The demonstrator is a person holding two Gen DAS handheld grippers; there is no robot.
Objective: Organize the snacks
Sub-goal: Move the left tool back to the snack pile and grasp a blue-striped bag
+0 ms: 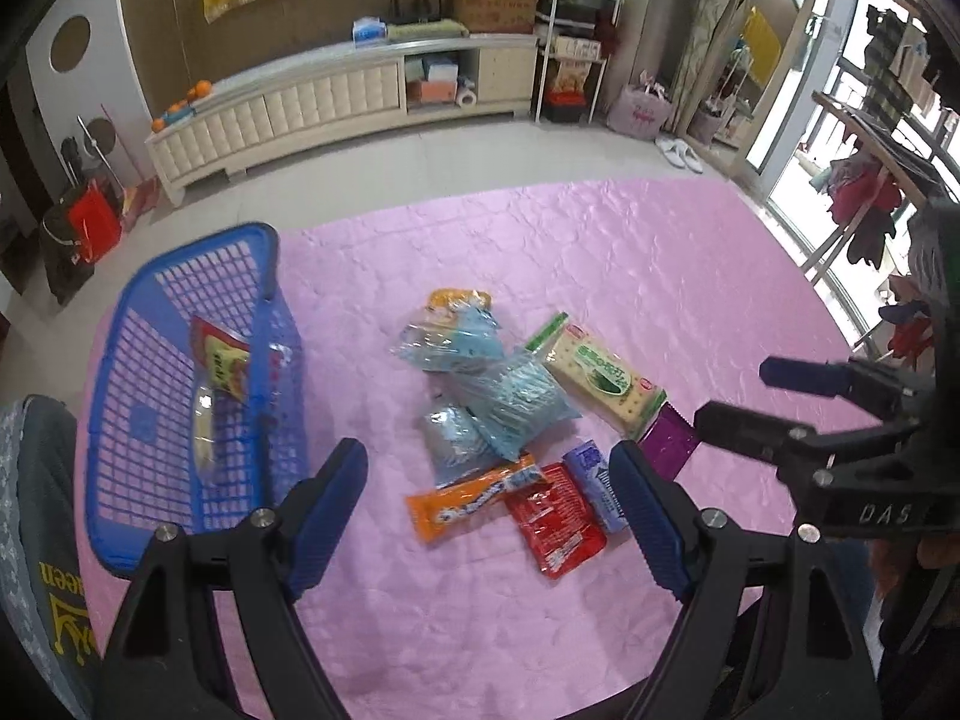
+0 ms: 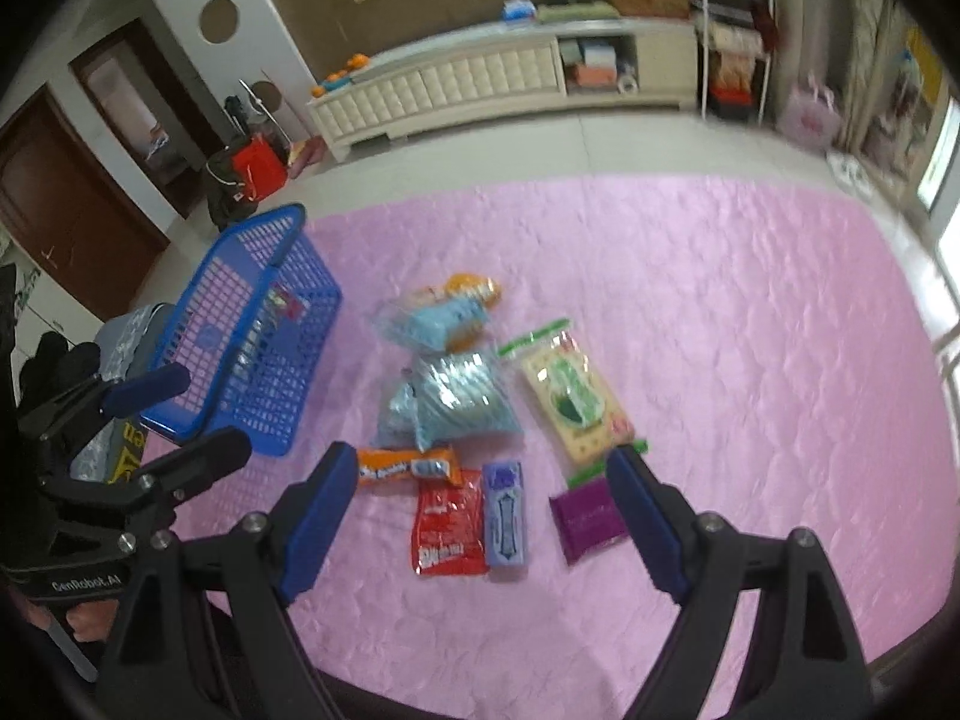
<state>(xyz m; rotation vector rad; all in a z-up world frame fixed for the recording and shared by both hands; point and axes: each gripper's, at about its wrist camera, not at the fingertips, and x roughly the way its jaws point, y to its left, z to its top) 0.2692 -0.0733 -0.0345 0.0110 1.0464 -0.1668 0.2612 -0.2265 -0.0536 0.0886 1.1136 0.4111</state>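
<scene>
My left gripper [image 1: 489, 507] and right gripper [image 2: 480, 516] both hung with jaws spread wide and nothing between them, above the pink cloth [image 1: 630, 252]. The snacks lay in a loose pile mid-cloth: blue bags [image 1: 510, 402], a cracker pack [image 1: 606, 378], an orange bar [image 1: 474, 495], a red packet [image 2: 447, 525]. The blue basket [image 1: 180, 300] stood to the left, one packet [image 1: 219, 360] inside.

Snack packets [image 1: 510, 402] lie clustered on pink cloth beside a blue basket [image 1: 180, 396]
</scene>
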